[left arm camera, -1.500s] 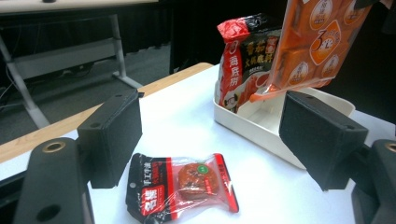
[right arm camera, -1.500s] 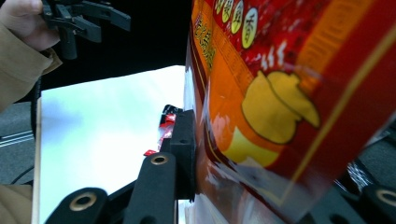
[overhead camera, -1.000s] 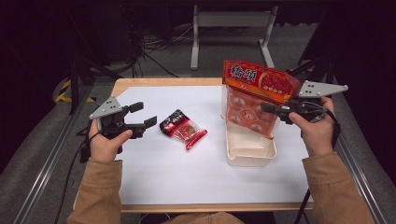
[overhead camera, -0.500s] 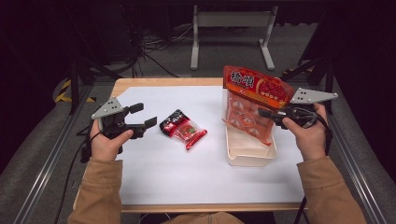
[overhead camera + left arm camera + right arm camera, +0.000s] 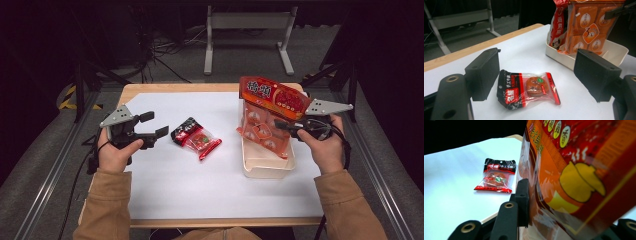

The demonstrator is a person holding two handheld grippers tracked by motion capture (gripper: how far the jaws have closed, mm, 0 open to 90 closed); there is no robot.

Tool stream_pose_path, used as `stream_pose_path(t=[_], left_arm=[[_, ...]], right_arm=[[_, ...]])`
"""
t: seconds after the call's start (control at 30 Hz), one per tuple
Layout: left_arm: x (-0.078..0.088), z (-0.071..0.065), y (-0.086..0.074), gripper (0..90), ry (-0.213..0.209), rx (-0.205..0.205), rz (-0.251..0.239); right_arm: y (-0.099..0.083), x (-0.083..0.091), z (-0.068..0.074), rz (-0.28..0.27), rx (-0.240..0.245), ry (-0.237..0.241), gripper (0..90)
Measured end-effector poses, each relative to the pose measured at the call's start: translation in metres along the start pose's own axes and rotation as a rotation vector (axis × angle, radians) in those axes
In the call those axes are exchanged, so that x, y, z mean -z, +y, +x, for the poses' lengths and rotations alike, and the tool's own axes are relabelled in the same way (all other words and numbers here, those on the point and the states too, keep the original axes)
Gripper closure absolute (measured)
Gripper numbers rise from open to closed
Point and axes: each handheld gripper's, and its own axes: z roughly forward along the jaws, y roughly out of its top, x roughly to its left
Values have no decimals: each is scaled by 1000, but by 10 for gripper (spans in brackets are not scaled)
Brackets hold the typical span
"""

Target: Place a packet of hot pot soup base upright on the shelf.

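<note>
Right gripper (image 5: 284, 124): jaws clamped on the large orange-and-red printed plastic bag of individually wrapped orange snacks (image 5: 267, 112), gripped at its right side. The bag hangs tilted, its lower end inside the shallow cream rectangular plastic tray (image 5: 266, 164), its top raised above the tray's far end. The tray sits by the right edge of the white tabletop (image 5: 200, 185), roughly midway along it. In the right gripper view, one black jaw presses flat against the bag's clear film; the opposite jaw is hidden behind the bag.

Left gripper (image 5: 154, 125): jaws set wide apart, nothing between them, held low near the left edge of the tabletop and pointing toward the centre. Whether it touches the surface cannot be told.

Small black-and-red clear-fronted snack packet (image 5: 195, 138): lies flat on the tabletop left of centre, just beyond the left gripper's open jaws and apart from the tray. In the left gripper view it lies in front of the two jaws, touching neither.
</note>
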Motion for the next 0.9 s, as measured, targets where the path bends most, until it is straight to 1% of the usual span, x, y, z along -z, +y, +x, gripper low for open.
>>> stream_pose_path(t=[0.07,0.17,0.27,0.33,0.37,0.43,0.5,0.53,0.57,0.6,0.67,0.77,0.9], left_arm=[[0,1,0,215,-2,-1,8],[-1,1,-1,215,-3,1,7],[-2,2,-2,215,-2,-3,11],[-3,1,-2,215,-4,2,13],[-4,2,-2,215,-4,-4,16],[-4,1,-2,215,-7,0,22],[-5,1,-2,215,-6,0,22],[-5,1,-3,215,-6,0,23],[-5,1,-3,215,-6,-1,23],[-5,1,-3,215,-6,0,22],[-5,2,-3,215,-6,-1,19],[-3,2,-3,215,-5,-2,19],[-3,2,-3,215,-5,1,14]], right_arm=[[-1,0,0,-1,0,-1,702],[-5,-1,0,-2,2,-5,702],[-11,-1,-1,-11,-13,-10,702],[-13,-1,-1,-14,-17,-12,702],[-14,-1,-1,-14,-15,-15,702],[-15,-1,1,-8,-10,-30,701],[-15,-1,2,-8,-11,-33,701],[-16,0,4,-6,-5,-49,701],[-16,0,4,-6,-5,-49,701],[-15,0,6,1,-5,-69,701],[-14,1,9,3,-6,-86,701],[-11,4,11,2,-6,-94,701],[-6,6,18,18,0,-131,701]])
